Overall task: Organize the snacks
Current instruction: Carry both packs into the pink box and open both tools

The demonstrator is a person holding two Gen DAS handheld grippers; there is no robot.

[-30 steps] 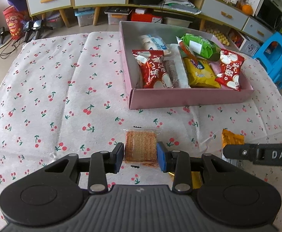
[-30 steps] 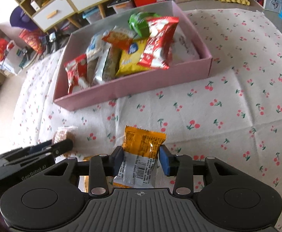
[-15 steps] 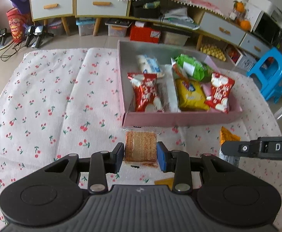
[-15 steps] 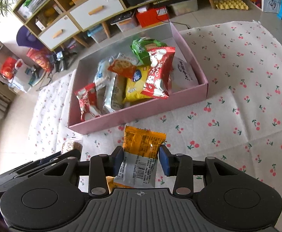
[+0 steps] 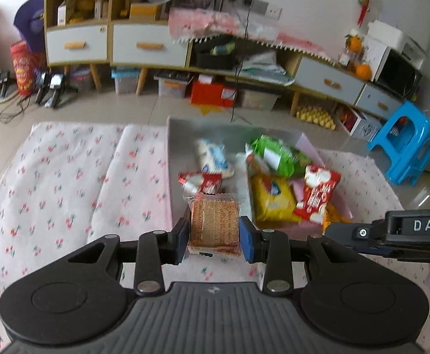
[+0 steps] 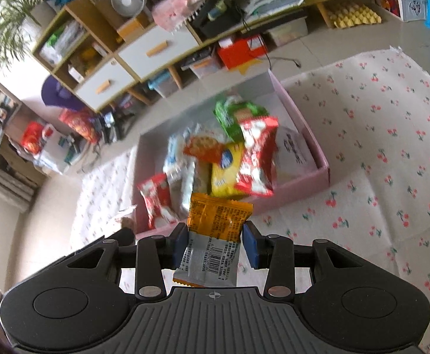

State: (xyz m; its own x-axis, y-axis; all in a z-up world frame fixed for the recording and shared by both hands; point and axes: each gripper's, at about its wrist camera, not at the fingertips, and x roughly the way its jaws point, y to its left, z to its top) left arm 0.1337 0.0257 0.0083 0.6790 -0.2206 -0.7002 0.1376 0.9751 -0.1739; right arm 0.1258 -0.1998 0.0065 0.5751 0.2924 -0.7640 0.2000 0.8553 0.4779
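My left gripper [image 5: 215, 237] is shut on a clear-wrapped brown wafer pack [image 5: 215, 224], held up in front of the near wall of the pink box [image 5: 169, 183]. My right gripper [image 6: 215, 243] is shut on an orange and silver snack packet [image 6: 217, 227], also lifted off the cloth near the pink box [image 6: 318, 159]. The box holds several snacks: red packets [image 5: 318, 194], a yellow one [image 5: 271, 200], a green one [image 5: 279, 156] and a white and blue one [image 5: 215, 157]. The right gripper's arm [image 5: 392, 230] shows at the right of the left wrist view.
The box lies on a white cherry-print cloth [image 5: 67, 177] spread on the floor. Behind stand low cabinets with drawers [image 5: 147, 47], storage bins and a red box [image 5: 212, 93]. A blue plastic stool [image 5: 403, 144] is at the right.
Both grippers have risen with their snacks off the cloth and tilted up toward the box, so more of the room and cabinets shows. Both grips are unchanged.
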